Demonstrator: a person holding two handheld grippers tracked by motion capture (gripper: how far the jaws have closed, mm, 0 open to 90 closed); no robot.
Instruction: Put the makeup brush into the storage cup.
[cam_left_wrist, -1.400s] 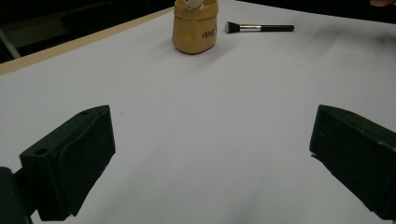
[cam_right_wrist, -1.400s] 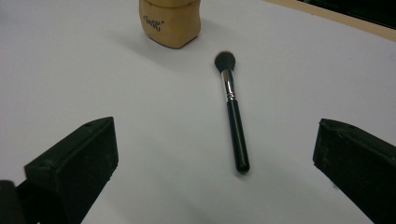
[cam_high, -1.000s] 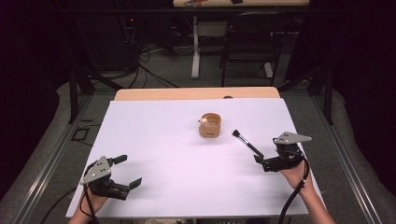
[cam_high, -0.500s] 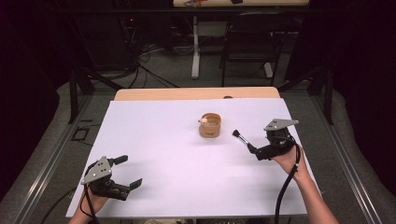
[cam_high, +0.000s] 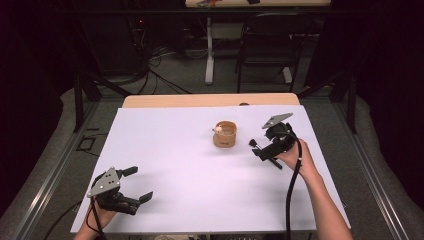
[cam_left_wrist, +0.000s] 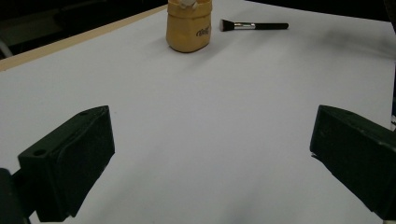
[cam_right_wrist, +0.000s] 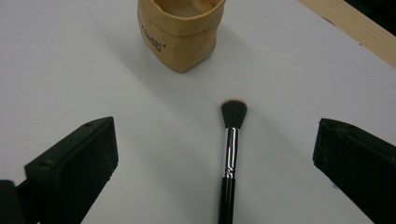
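A black makeup brush (cam_high: 264, 154) with a silver ferrule lies flat on the white table cover (cam_high: 175, 150), its bristles pointing toward a small tan pouch-like pot (cam_high: 224, 135) that stands upright. My right gripper (cam_high: 260, 150) hovers over the brush, open. In the right gripper view the brush (cam_right_wrist: 229, 158) runs up between the two jaws without touching either, and the pot (cam_right_wrist: 180, 32) stands just beyond. My left gripper (cam_high: 141, 184) rests open near the front left corner, holding nothing. From the left gripper view the pot (cam_left_wrist: 189, 28) and brush (cam_left_wrist: 254, 25) are far off.
A bare wooden strip (cam_high: 210, 100) borders the table's far edge. Beyond it stand a dark chair (cam_high: 265, 45) and floor cables. The right gripper's cable (cam_high: 292, 185) trails along the person's forearm.
The right gripper has moved away from the person and leftward, from the right edge area to over the brush. The left gripper, the brush and the pot have not moved.
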